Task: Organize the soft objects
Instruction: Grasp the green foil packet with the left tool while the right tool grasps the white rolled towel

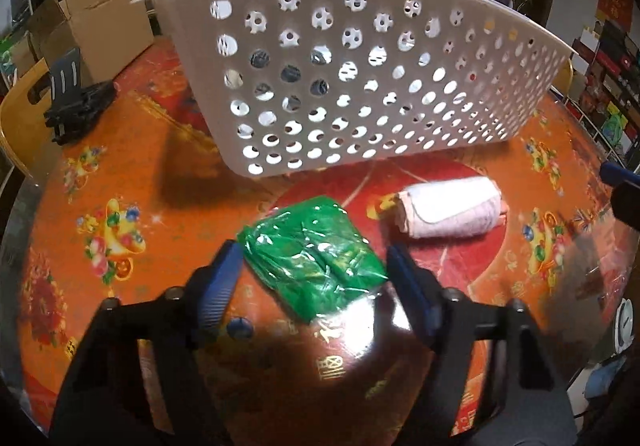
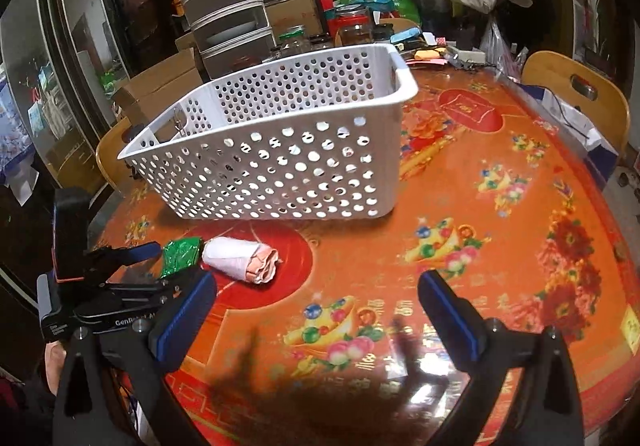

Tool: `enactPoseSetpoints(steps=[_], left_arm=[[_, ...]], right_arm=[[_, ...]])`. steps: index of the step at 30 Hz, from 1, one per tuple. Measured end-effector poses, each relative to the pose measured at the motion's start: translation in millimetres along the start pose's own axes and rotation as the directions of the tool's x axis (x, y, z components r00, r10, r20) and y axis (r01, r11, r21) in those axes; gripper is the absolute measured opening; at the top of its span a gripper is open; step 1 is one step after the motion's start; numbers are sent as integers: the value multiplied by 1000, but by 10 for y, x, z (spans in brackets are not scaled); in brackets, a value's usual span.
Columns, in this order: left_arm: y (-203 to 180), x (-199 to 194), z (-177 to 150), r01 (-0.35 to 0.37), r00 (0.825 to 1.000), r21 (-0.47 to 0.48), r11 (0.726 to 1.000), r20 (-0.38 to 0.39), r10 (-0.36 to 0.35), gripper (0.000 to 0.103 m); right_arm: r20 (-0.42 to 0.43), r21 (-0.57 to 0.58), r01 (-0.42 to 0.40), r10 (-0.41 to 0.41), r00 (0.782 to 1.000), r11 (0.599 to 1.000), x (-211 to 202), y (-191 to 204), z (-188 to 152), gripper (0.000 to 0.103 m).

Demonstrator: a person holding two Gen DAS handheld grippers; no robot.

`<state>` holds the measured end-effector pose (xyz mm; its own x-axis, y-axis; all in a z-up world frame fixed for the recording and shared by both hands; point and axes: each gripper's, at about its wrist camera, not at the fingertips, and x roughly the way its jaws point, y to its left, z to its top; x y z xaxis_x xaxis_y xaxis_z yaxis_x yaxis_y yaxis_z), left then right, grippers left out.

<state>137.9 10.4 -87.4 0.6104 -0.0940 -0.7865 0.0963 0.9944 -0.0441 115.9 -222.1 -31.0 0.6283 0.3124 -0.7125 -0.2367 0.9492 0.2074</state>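
While its blue-padded jaws stand spread wide, the left gripper [image 1: 310, 274] straddles a green plastic-wrapped packet [image 1: 314, 266] that lies flat on the table; the pads sit on either side of the packet and neither clearly presses it. From the right wrist view the same packet [image 2: 181, 256] shows just past the left gripper [image 2: 160, 270], with one blue finger [image 2: 138, 251] beside its far edge. The right gripper [image 2: 316, 310] hangs over bare tablecloth with its jaws spread and nothing between them. Just beside the green packet, to its right, lies a rolled white and pink cloth [image 1: 452, 212], on its side on the red round patch of the cloth-covered table [image 2: 500, 246]; from the right view the roll [image 2: 242, 259] shows its pink coiled end. Beyond both soft things stands a white perforated basket [image 1: 360, 86], upright on the table, near them but apart; its inside [image 2: 280, 94] cannot be fully seen. Further off are cardboard boxes [image 1: 104, 22], stacked plastic drawers [image 2: 224, 2], jars [image 2: 354, 24] and a wooden chair [image 2: 576, 90]
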Motion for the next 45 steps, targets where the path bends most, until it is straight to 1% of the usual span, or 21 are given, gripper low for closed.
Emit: enactPoseSetpoints(steps=[5,7,8,9,10,16,24,27,28,29,30,31,32,33,34,35,37,40,42,44,45], left_arm=[[32,-48,27,35,999,-6,999,18,-35,68],[99,-60,41,33,999,-9,999,33,-32,67],[116,-85,38,27,999,-9,1000,41,-27,64],[141,-111,36,31,999,-11,999,45,-30,43],[162,-141,48,32,998,-14,999,54,-31,39],[283,-194,12,29,998,-18,999,59,-28,38],[398,-216,-62,60,995,-24,998,75,-58,38],[424,-257,-93,71,993,-24,997,92,-69,37],[441,-286,-109,79,992,-27,997,104,-75,35],[451,-310,-116,84,990,-26,996,112,-81,34],[455,-339,-125,87,989,-24,996,122,-83,31],[463,-354,-127,91,988,-24,996,128,-87,27],[464,-381,-132,97,986,-21,995,135,-93,27],[464,-388,-132,94,986,-19,995,138,-90,27],[464,-389,-137,86,987,-17,996,137,-83,26],[467,-384,-142,86,988,-20,996,134,-82,26],[473,-376,-164,83,988,-24,996,132,-79,24],[425,-356,-197,39,991,9,999,127,-39,25],[410,-347,-203,18,992,14,1000,124,-20,26],[425,-316,-187,33,994,-9,999,106,-31,36],[429,-294,-178,38,995,-14,999,96,-36,50]], right_arm=[[-29,11,-66,66,997,998,197,116,-30,101],[-50,-6,-67,67,996,998,307,211,-44,101],[-56,-12,-64,64,996,998,346,251,-52,101],[-66,-19,-60,59,996,998,408,299,-55,101],[-74,-20,-54,52,996,998,463,339,-66,101],[-118,-41,-18,13,993,999,804,529,-75,101],[-145,-105,11,-26,989,994,1013,768,-10,99],[-145,-135,41,-61,988,990,1055,826,9,92],[-143,-153,51,-73,987,987,1063,854,6,87],[-141,-163,55,-79,987,985,1065,877,5,80],[-135,-174,61,-85,987,983,1062,900,2,75],[-131,-179,58,-82,988,982,1060,925,-5,67],[-129,-183,56,-81,988,982,1052,931,-10,60],[-127,-183,50,-74,989,982,1047,932,-13,56],[-127,-181,39,-63,990,983,1028,915,-19,46],[-127,-179,26,-49,991,984,1010,905,-21,41],[-121,-185,15,-38,992,983,959,892,-47,37],[-117,-193,3,-26,993,981,886,859,-86,34],[-111,-199,0,-22,994,980,852,857,-95,33],[-113,-195,-12,-10,994,981,802,822,-103,33],[-118,-191,-19,-4,993,981,793,805,-101,33]])
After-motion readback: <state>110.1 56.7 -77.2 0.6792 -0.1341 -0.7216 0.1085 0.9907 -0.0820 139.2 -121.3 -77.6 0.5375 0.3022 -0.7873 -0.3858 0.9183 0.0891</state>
